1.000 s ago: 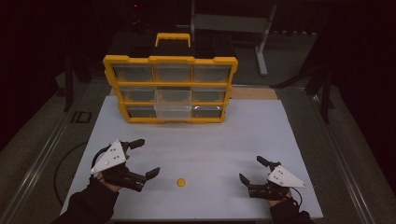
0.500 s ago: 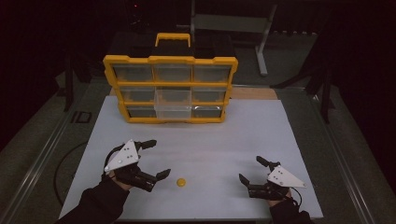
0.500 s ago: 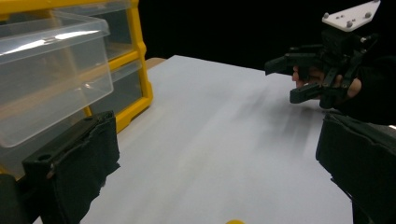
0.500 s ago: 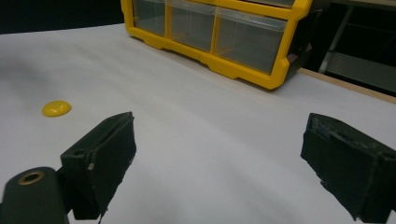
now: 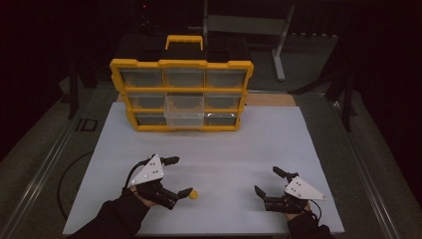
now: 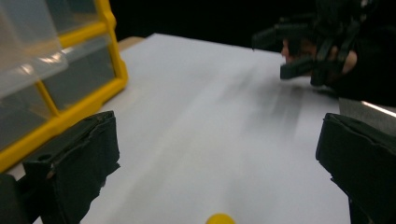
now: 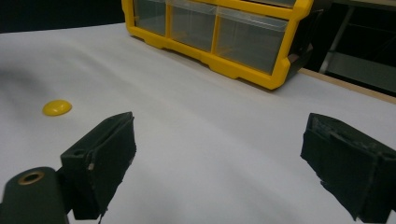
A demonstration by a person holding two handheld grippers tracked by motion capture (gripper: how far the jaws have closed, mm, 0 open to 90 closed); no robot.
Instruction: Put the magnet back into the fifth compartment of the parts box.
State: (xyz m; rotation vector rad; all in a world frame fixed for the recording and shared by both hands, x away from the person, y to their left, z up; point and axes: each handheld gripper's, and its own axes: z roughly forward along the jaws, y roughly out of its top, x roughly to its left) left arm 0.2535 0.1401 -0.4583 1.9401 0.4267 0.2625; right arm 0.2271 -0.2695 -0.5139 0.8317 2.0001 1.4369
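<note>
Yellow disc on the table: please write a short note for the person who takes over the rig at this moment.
Left gripper: open, close to the yellow disc, not gripping it.
Right gripper: open, holding nothing, at the table's near right.
Organizer: at the far edge; one middle drawer is pulled out.
Done: the approach to the disc.
Left: grip the disc and probably put it in the open drawer.
</note>
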